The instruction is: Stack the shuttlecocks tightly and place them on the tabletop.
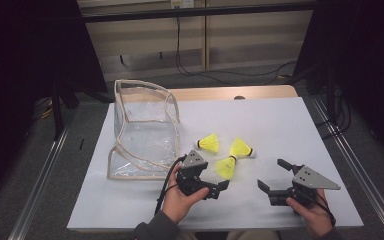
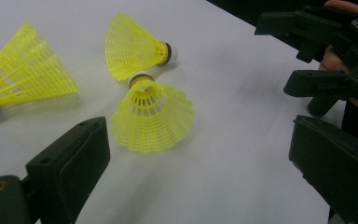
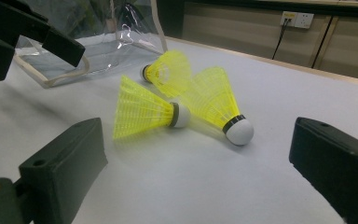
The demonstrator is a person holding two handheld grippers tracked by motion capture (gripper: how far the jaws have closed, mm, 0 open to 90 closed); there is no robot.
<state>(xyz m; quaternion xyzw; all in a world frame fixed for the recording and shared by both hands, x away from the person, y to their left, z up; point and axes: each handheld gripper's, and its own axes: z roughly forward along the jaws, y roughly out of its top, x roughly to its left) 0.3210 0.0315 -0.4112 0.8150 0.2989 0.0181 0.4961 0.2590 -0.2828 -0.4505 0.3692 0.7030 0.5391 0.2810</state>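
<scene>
Both claws are spread wide and hold nothing. Left claw (image 1: 219, 189) sits low at the near edge of the white table (image 1: 280, 120), gripped by the person's left hand (image 1: 180, 202), its jaws turned toward the nearest shuttlecock (image 1: 226, 167), which lies just beyond them with its yellow skirt facing the claw and its cork tip pointing away; from the left gripper view that shuttlecock (image 2: 151, 116) rests between the lines of the two black jaws, a little ahead and untouched. Right claw (image 1: 275, 176), held by the right hand (image 1: 312, 212), hovers near the same edge, well apart from the left one, jaws aimed leftward at the cluster. Two more shuttlecocks lie just behind the first: the left shuttlecock (image 1: 208, 143), on its side closer to the bag, and the right shuttlecock (image 1: 241, 149), its white tip pointing right. All three lie close together near the middle of the table. A clear plastic bag (image 1: 142, 130) with beige piping stands open at the table's left side, just beside the cluster.
</scene>
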